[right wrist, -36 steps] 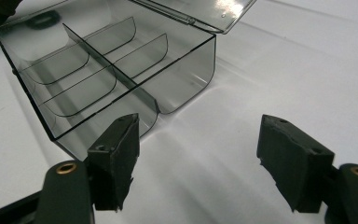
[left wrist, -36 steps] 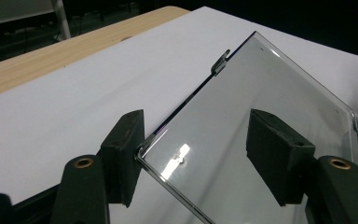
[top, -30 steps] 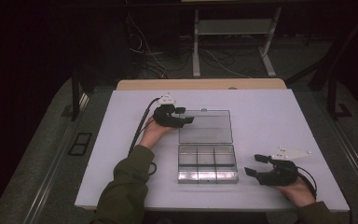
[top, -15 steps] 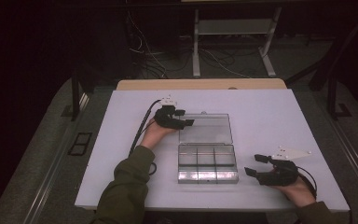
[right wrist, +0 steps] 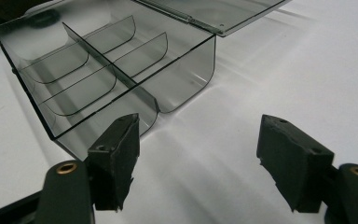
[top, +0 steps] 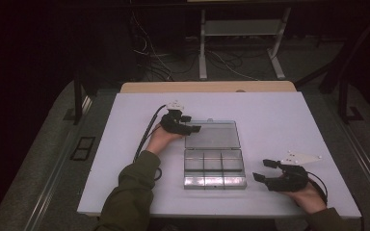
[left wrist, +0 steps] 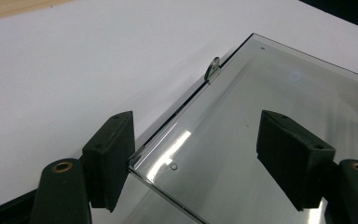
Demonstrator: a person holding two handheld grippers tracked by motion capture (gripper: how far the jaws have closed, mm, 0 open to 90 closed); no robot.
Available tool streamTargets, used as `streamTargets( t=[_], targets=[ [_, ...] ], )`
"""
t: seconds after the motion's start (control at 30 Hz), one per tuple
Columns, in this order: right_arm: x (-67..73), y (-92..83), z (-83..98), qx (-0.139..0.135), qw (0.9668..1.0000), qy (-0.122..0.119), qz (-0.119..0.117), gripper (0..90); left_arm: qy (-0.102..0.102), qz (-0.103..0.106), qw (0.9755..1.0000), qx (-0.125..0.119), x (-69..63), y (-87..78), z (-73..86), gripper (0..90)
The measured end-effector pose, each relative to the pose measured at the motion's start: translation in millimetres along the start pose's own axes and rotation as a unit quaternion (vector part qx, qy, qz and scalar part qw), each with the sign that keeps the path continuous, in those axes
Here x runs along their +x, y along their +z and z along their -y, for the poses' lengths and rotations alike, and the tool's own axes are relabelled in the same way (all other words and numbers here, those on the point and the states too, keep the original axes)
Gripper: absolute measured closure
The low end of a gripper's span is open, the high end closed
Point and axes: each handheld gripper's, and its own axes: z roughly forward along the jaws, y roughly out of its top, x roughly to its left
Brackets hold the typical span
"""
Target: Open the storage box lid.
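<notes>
A clear smoky plastic compartment box lies opened out in the middle of the white table, its lid flat on the far side. My left gripper is at the lid's left corner. Its jaws have just been opening and stand apart, with the lid corner lying between them, close by the left pad. A small latch tab stands on the lid's edge. My right gripper rests open near the front right, aimed at the box, with bare table between its jaws.
Dividers split the box into several empty compartments. A wooden strip runs along the table's far edge. Beyond it are cables and a metal stand on the dark floor.
My left gripper has edged slightly toward me along the lid's left corner. The right hand and the box have not moved.
</notes>
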Motion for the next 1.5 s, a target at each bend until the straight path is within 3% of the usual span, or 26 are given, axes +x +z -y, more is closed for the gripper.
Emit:
streamTargets(
  t=[0.5, 0.6, 0.7, 1.13, 1.5],
  targets=[
    [0.0, -0.2, 0.0, 0.000, 1.0000, 0.000, 0.000, 29.4, -0.003, 0.001, 0.9998, 0.021, 1.6, 4.0, 3.0, 26.7],
    [0.1, -0.3, -0.1, -0.001, 1.0000, 0.001, 0.000, 29.4, 0.024, -0.005, 0.9990, 0.036, -4.4, 7.3, 3.4, 30.3],
    [0.0, -0.3, -0.1, -0.001, 1.0000, 0.001, 0.000, 29.5, 0.033, -0.004, 0.9988, 0.037, -9.2, 9.9, 1.2, 29.4],
    [-1.2, 0.7, -1.2, -0.002, 1.0000, 0.006, -0.001, 29.4, 0.014, -0.005, 0.9999, 0.009, -11.3, -2.7, -5.1, 26.2],
    [-0.3, -0.1, -0.7, -0.001, 1.0000, 0.000, -0.001, 29.5, 0.017, -0.022, 0.9996, 0.002, -16.5, -16.6, -11.7, 22.0]
  ],
)
